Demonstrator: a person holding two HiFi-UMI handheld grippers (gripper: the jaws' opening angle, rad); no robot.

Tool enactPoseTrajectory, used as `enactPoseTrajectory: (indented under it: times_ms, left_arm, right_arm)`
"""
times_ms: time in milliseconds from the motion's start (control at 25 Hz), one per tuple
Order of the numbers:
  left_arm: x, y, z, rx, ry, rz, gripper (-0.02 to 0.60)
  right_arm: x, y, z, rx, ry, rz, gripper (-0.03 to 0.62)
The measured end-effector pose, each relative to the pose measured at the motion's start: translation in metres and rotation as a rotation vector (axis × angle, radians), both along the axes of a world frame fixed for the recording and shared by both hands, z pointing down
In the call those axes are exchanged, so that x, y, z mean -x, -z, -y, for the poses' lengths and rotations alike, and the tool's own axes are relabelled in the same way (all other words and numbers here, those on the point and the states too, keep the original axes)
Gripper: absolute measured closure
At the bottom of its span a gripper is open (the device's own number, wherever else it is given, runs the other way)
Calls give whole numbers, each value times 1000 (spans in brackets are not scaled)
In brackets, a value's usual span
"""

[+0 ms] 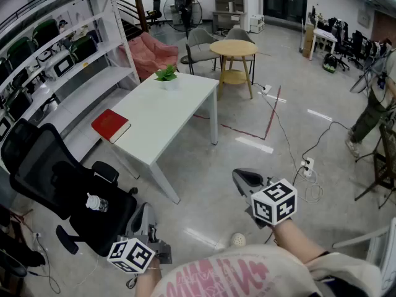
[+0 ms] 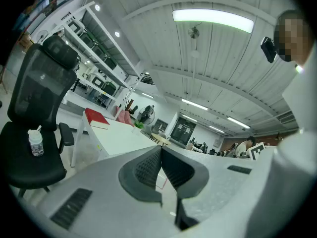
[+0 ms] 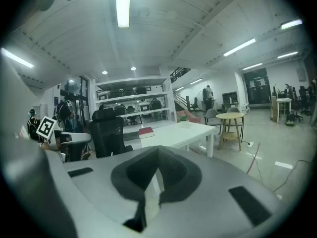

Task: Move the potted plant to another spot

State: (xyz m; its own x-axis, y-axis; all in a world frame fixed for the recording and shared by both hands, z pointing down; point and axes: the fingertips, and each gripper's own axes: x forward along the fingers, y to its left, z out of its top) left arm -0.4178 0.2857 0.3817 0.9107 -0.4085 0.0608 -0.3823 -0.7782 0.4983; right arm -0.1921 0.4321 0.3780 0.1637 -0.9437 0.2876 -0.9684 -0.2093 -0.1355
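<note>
Potted plant (image 1: 166,76) stands at the far end of the white table (image 1: 167,113), close to the edge, with a red book (image 1: 111,125) at the near corner, well apart from it. Only the head view shows both grippers together. They are over the floor, short of the table and well apart from the plant.

The left gripper (image 1: 143,214) is held low and close to the body, beside the black office chair (image 1: 68,184). The right gripper (image 1: 242,178) is pushed further forward on an outstretched forearm and tips slightly downward.

The left gripper view alone makes plain that a small bottle (image 2: 35,144) stands on the chair seat. It shows the plant (image 2: 138,125) as a small green speck past the book.

The right gripper view adds the shelving behind the table and catches the plant (image 3: 184,119) at the table's far end.

Each gripper view shows its own jaws brought together with nothing between them, on the left gripper (image 2: 161,155) and the right gripper (image 3: 157,162) alike.
</note>
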Motion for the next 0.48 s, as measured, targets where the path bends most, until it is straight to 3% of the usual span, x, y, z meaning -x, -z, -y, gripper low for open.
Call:
enactPoseTrajectory:
  times_ms: [480]
  left_arm:
    - [-23, 2, 12, -16, 9, 8, 580]
  right_arm:
    - [-32, -2, 18, -7, 4, 12, 588]
